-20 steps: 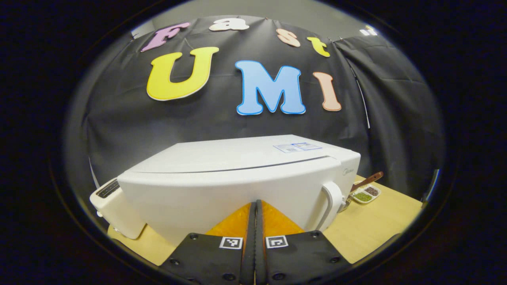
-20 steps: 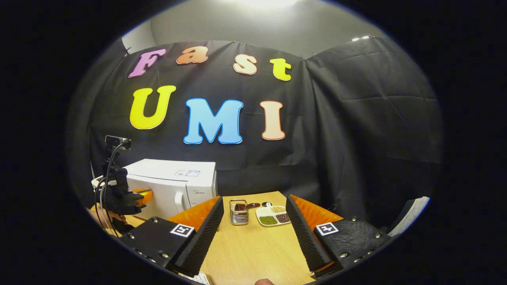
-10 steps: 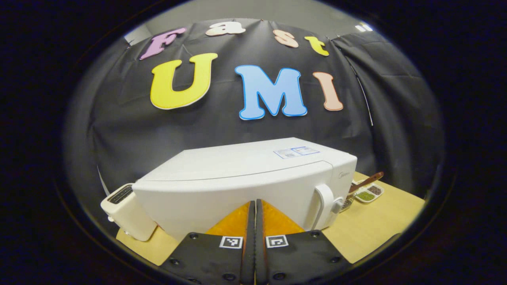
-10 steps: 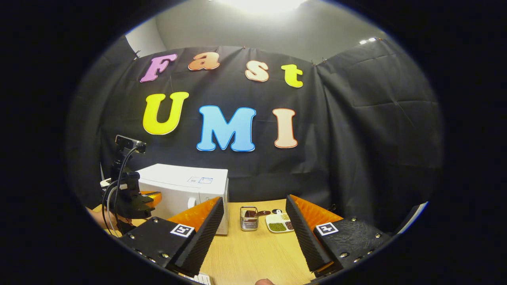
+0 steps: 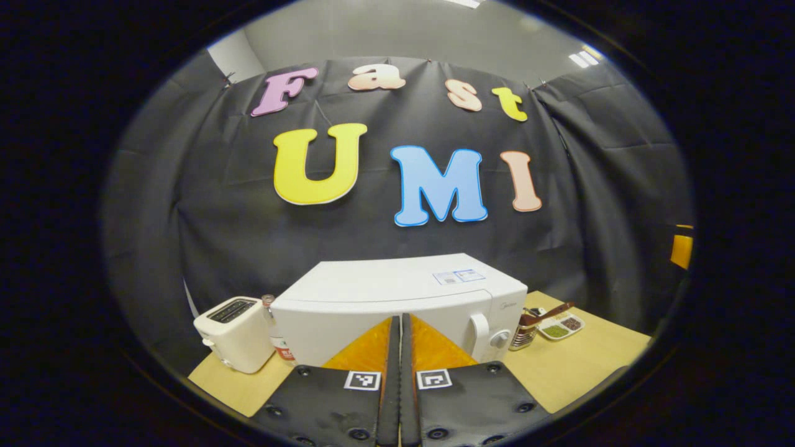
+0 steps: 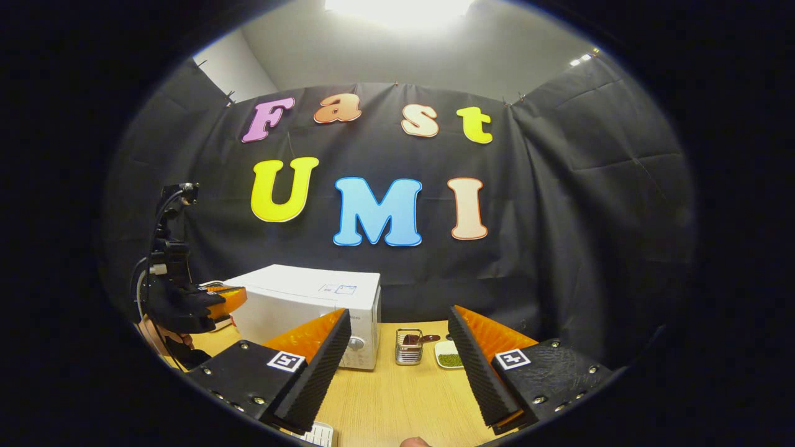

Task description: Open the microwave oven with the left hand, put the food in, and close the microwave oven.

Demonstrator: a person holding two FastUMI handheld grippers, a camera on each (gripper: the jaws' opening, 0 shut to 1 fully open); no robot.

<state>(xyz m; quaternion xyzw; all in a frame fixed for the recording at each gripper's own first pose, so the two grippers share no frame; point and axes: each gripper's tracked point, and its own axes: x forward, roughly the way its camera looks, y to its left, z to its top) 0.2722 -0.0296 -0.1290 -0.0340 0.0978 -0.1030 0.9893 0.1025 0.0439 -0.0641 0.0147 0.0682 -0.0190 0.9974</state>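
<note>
A: So, door status?
B: Microwave [image 5: 397,298] door shut, on the table [image 5: 584,366] beside the toaster [image 5: 233,332]. Left gripper [image 5: 399,347] jaws pressed together, holding nothing; right gripper [image 6: 397,363] spread, empty.
A: Done, then?
B: Likely (can't see inside).

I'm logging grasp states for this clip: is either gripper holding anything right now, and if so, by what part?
Nothing is held. The left gripper is shut on nothing, short of the microwave; the right gripper is open over the table.
</note>
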